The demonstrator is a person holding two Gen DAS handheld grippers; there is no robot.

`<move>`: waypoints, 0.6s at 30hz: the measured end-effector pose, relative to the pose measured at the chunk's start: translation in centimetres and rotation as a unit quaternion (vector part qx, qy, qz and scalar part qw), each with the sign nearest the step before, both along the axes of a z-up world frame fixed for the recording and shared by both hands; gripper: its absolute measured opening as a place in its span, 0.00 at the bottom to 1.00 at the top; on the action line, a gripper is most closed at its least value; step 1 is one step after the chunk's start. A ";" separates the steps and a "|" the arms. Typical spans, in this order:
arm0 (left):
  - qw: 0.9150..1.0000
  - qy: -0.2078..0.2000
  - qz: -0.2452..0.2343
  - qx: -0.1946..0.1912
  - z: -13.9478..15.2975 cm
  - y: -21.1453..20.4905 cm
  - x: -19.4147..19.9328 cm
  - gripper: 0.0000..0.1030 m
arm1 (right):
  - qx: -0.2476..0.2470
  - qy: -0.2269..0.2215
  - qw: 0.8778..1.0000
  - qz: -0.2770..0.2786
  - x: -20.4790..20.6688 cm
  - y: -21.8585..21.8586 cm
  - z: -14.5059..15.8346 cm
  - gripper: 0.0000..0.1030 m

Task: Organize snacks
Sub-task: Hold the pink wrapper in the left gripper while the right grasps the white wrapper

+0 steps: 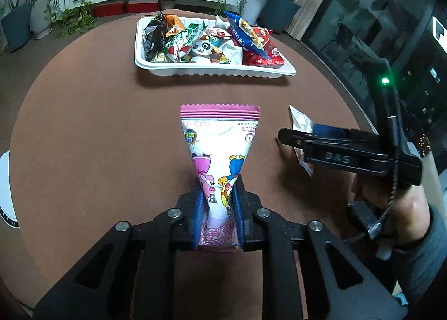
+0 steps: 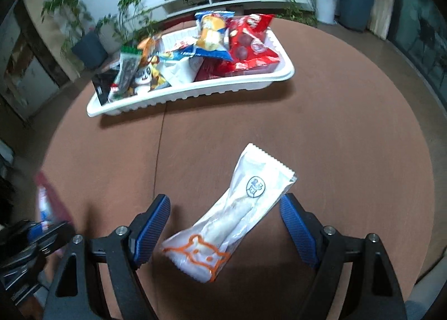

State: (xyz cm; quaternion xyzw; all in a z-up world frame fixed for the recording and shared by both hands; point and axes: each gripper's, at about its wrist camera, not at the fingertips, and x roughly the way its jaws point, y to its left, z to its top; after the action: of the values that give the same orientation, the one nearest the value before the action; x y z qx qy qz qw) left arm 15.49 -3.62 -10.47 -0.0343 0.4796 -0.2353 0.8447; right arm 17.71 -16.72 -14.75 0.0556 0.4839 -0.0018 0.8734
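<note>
From the left wrist camera, the left claw (image 1: 218,194) is squeezed tight on one pink crinkly packet (image 1: 219,147) with cartoons. Far ahead of it sits one white plastic tray (image 1: 212,70) full of shiny snack bags. The right claw (image 1: 290,138) is off to its right.

From the right wrist camera, the right claw (image 2: 223,222) stands wide, holding nothing. One long white wrapper (image 2: 232,222) lies on the brown round table (image 2: 349,138) between its ribbed blue pads (image 2: 296,225), not touching them.
</note>
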 end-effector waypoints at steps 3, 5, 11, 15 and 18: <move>1.000 0.003 -0.004 0.001 0.2 0.3 -0.4 0.16 | -0.027 0.004 1.000 0.015 -0.2 0.6 -0.2 0.75; 1.000 0.001 -0.008 0.009 0.5 0.3 -0.5 0.16 | -0.035 0.009 0.999 0.024 -0.4 0.7 -0.1 0.71; 1.000 0.012 -0.019 0.018 -0.1 -0.6 -0.7 0.16 | -0.048 0.019 0.997 0.052 -1.1 1.6 0.0 0.43; 0.999 0.017 -0.020 0.020 -0.8 -0.9 -0.8 0.16 | -0.037 0.019 0.997 0.060 -1.6 1.3 0.1 0.27; 0.999 0.022 -0.018 0.017 -1.2 -0.8 -0.7 0.15 | 0.001 0.018 0.998 0.054 -2.0 0.2 0.3 0.23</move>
State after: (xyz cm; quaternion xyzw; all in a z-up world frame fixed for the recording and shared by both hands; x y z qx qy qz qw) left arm 14.83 -4.45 -11.72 -0.0171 0.5025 -0.2413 0.8301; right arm 15.69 -16.56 -14.47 0.0307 0.5022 0.0449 0.8631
